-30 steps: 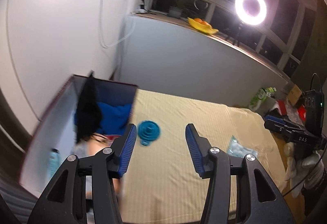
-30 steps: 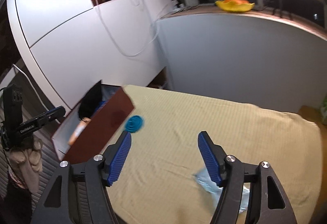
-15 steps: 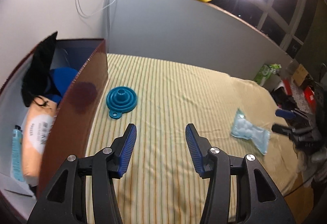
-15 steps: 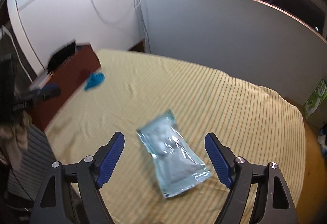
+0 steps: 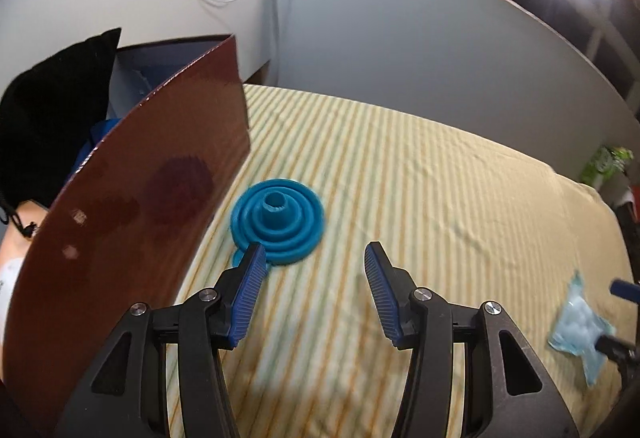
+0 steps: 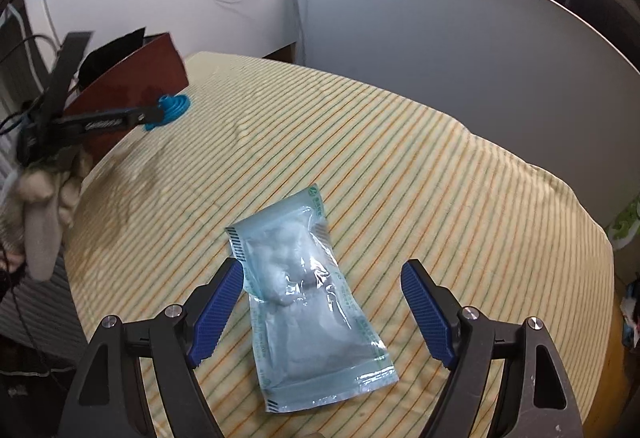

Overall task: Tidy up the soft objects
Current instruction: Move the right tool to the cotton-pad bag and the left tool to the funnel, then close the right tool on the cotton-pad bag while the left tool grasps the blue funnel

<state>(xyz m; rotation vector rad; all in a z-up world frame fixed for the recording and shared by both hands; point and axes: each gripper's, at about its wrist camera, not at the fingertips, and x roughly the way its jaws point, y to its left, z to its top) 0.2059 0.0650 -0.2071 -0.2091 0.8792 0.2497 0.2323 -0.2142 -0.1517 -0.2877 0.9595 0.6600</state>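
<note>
Nothing printed can be read with certainty. The clear pale-blue plastic pouch of white cotton point(image 6: 308, 302), at lower centre of the right wrist view, bears small green print and a round green logo along its edges, too small to read. White lettering on the black gripper arm point(image 6: 105, 124) at left is blurred.

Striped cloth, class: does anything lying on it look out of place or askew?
Two things lie loose outside the box: a blue funnel, collapsed flat, right beside the box wall, and a clear packet of white wadding lying askew across the stripes. Nothing looks spilled or torn. Both grippers, left and right, are open.
</note>
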